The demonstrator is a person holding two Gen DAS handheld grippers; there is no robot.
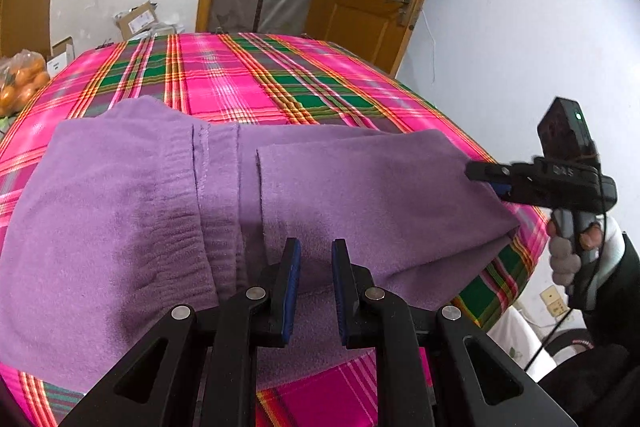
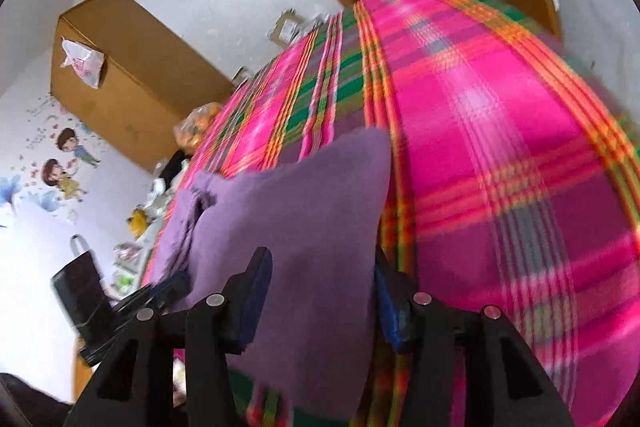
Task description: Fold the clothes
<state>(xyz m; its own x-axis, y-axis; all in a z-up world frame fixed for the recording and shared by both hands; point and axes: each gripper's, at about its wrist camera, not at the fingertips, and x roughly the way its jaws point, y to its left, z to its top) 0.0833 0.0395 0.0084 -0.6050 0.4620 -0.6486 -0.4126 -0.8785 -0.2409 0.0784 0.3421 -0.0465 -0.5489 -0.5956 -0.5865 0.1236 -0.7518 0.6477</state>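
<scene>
Plaid-covered surface [image 1: 248,75] carries the purple garment [image 1: 120,211], one layer folded over; further folds seem left. Left gripper [image 1: 316,267] fingers narrowly parted, empty; right gripper [image 2: 320,291], at 3 o'clock, wide around its edge.

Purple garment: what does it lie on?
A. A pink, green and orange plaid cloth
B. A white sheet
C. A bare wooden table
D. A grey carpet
A: in the left wrist view the purple garment is spread over the plaid cloth, whose pink, green and orange stripes show all around it.
</scene>
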